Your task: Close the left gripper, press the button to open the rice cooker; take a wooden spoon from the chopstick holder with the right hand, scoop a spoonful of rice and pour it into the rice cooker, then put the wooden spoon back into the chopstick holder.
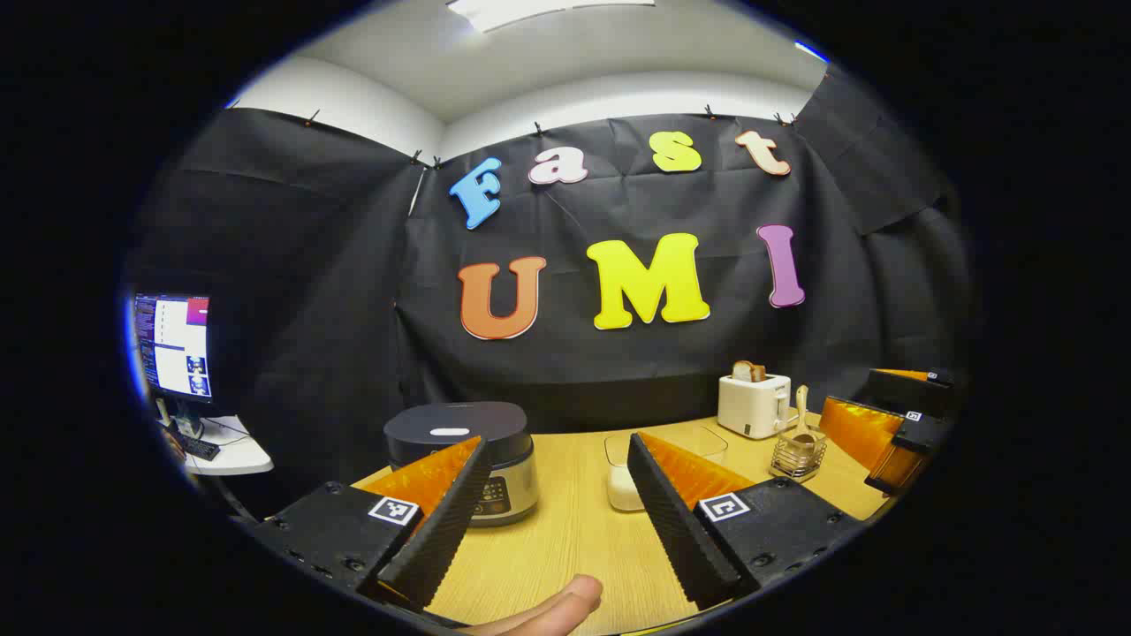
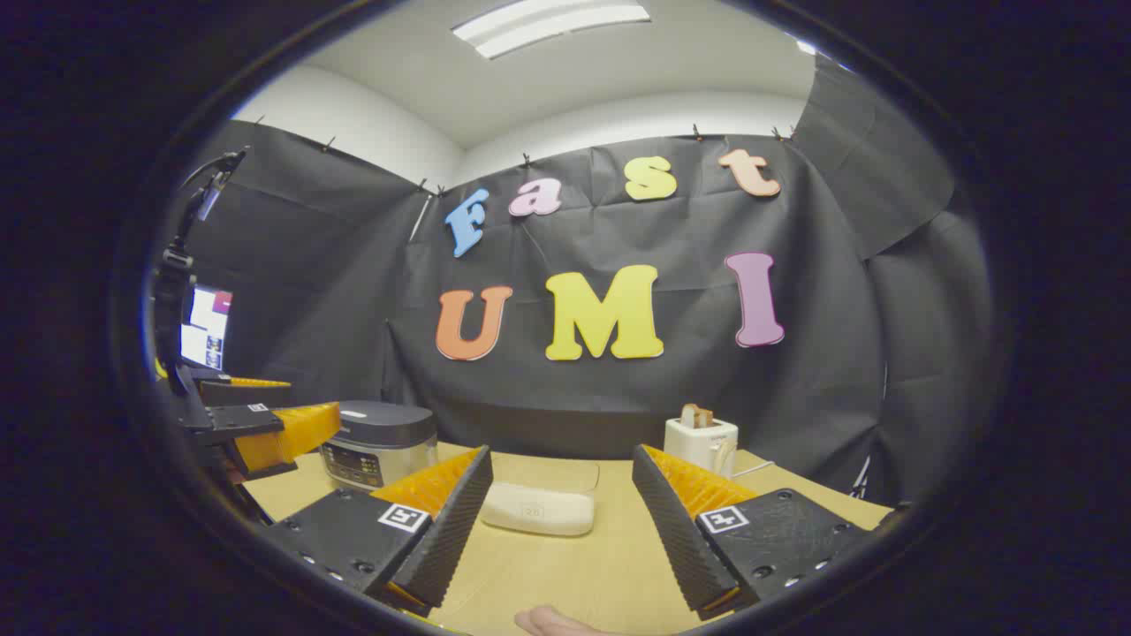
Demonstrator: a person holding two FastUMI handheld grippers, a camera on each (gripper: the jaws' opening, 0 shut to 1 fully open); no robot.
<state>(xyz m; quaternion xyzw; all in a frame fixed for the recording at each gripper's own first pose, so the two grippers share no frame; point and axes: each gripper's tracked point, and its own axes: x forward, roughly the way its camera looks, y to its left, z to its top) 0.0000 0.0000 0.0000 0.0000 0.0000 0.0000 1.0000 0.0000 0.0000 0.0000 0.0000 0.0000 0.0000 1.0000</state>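
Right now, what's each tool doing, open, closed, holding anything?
Left tool: open, holding nothing, above the light wooden table.
Right tool: open, holding nothing.

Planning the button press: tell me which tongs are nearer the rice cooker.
Left. The left tongs hang open just in front of the rice cooker, its lid shut. The right tongs sit farther right, the cooker off to their left beyond a clear rice container.

Rice cooker (image 1: 468, 459) lid shut, table's left; wooden spoon (image 1: 802, 415) upright in chopstick holder (image 1: 798, 455), right.
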